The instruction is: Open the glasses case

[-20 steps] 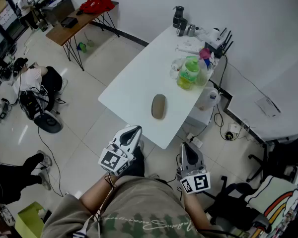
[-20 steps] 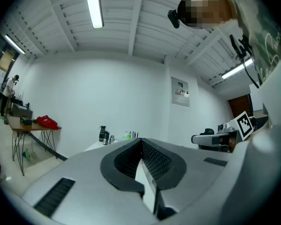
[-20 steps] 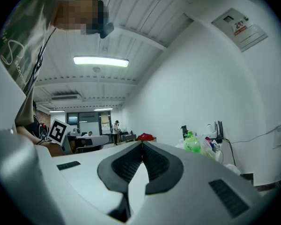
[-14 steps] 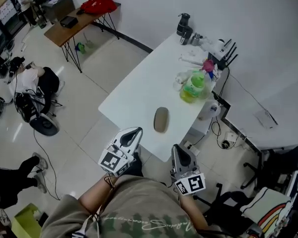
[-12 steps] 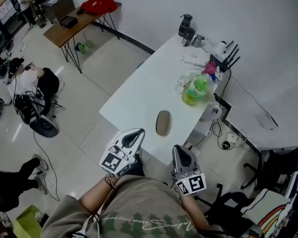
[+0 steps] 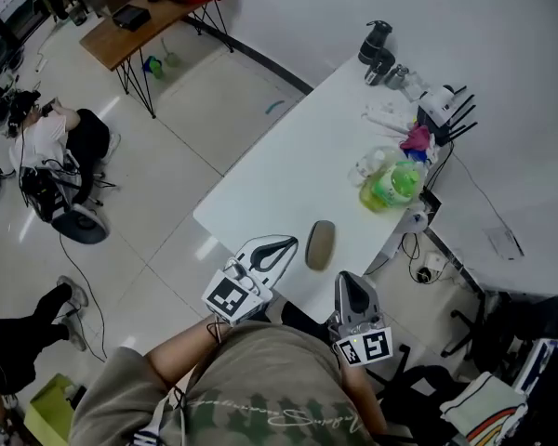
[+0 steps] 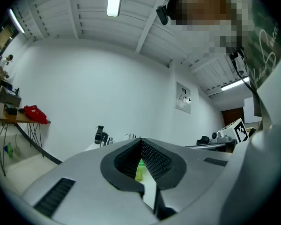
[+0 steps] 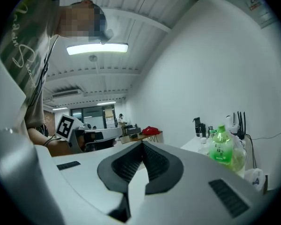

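Head view has the olive-grey oval hard-shell glasses case lying closed on the white tabletop, close to its near edge, its long axis running away from the person. It sits between the two grippers. The left gripper is just beside its left flank and the right gripper hangs off its near right end, so the left looks nearer. Both pairs of jaws are pressed together, with nothing in them. Nothing stands in the way: the green plastic bottle, white router and dark flasks stand well apart, towards the far right
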{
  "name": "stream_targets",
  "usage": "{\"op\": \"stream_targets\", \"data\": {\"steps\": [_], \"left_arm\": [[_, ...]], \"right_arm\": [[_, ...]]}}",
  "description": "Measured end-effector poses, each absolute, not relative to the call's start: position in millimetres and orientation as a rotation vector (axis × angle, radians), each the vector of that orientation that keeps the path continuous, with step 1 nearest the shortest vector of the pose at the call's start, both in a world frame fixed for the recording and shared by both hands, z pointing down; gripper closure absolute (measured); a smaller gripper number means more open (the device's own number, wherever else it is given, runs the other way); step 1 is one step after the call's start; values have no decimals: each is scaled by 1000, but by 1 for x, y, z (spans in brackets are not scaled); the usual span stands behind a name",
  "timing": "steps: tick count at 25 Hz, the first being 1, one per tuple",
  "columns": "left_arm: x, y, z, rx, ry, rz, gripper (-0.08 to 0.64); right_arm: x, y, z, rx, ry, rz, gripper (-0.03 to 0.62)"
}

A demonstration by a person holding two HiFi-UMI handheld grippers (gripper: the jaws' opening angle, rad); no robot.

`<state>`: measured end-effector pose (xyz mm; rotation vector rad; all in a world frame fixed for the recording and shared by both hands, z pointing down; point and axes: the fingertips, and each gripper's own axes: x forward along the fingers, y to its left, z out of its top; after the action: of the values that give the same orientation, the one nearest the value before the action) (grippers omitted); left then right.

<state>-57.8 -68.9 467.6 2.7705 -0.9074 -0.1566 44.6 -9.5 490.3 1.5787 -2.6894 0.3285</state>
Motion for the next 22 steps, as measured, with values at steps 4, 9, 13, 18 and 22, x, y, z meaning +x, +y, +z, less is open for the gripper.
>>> {"op": "stream_targets", "data": {"steps": [4,9,13,18,22], "left_arm": [[-53,-75,469,2753,-962,-134,554],[-50,-79,468,2768,-982,-101,554],[-46,-83,474,2762,-993,-68,554],[-30,-88,477,2767,-977,-68,554],[-25,-90,478,2728,-968,-55,554]], "right_arm": [[59,-31,489,1682,-2633,251,583],[69,-48,502,1694,-2625,334,583],[86,-59,530,1757,-2536,479,450],[114,-81,639,1715,-2307,981,202],[108,-88,728,1554,-2150,1231,158]]}}
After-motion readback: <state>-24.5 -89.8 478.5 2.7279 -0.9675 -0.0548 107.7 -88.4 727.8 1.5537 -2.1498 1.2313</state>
